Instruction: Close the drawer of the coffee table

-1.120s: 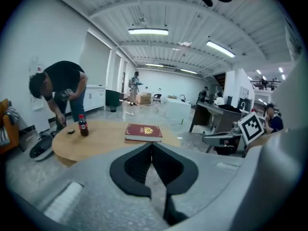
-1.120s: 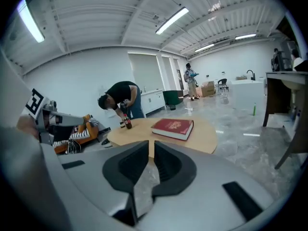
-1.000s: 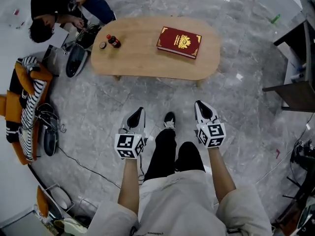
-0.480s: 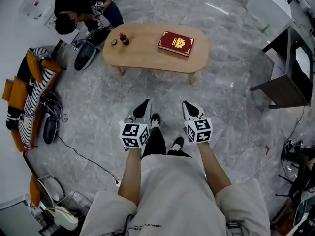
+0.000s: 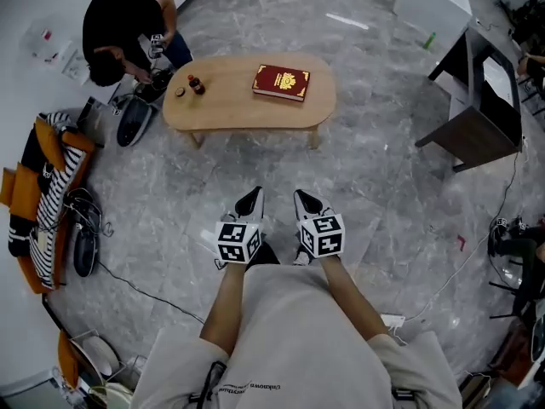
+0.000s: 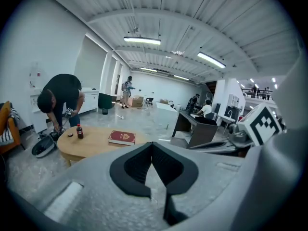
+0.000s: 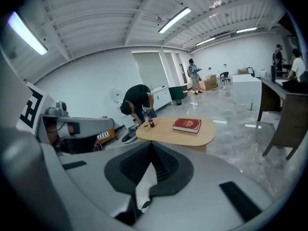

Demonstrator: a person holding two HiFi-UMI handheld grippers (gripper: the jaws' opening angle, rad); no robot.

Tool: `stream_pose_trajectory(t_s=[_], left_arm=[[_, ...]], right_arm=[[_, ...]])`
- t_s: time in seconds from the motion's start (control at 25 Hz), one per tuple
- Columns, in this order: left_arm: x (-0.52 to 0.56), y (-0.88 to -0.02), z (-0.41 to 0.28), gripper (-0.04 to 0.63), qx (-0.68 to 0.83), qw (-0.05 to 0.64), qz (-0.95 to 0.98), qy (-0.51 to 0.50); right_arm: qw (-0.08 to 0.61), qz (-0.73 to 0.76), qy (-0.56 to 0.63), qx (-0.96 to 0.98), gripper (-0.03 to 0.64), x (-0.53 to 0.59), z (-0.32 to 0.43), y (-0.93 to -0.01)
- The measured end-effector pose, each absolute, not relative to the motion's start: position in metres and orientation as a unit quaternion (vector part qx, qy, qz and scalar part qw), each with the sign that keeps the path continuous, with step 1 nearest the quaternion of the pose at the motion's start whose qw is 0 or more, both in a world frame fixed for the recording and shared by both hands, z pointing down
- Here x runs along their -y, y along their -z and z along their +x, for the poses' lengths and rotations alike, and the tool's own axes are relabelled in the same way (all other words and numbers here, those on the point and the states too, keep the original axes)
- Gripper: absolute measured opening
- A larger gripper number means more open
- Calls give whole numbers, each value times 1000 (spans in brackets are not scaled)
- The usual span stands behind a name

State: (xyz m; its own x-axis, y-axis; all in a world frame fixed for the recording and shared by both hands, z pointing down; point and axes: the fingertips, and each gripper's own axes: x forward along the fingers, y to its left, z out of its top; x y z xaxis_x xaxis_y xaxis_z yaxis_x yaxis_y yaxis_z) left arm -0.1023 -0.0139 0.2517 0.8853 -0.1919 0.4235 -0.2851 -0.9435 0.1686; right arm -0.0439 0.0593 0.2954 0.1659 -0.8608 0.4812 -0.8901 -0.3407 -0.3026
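In the head view, the coffee table [image 5: 247, 109] stands well ahead of the left gripper [image 5: 252, 198] and right gripper [image 5: 303, 199], which are held side by side. A red book [image 5: 281, 82] and a small bottle [image 5: 196, 84] sit on top. Its drawer cannot be made out.

Only the left gripper view shows the ceiling lights [image 6: 141, 40]. This claw is clenched and empty.

The right gripper view shows the table side-on. This claw is clenched on nothing too. The book's gold print is too small to read.
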Motion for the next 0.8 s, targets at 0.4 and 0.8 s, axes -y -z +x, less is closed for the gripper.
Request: stream_pose_trajectory(t_s=[0.4, 0.8], left_arm=[[-12, -247, -99, 9, 120, 99, 967, -201], [-23, -251, -114, 9, 121, 94, 967, -202]], right_arm=[[44, 775, -269, 570, 15, -90, -36, -302], [40, 782, -262, 564, 15, -105, -33, -304]])
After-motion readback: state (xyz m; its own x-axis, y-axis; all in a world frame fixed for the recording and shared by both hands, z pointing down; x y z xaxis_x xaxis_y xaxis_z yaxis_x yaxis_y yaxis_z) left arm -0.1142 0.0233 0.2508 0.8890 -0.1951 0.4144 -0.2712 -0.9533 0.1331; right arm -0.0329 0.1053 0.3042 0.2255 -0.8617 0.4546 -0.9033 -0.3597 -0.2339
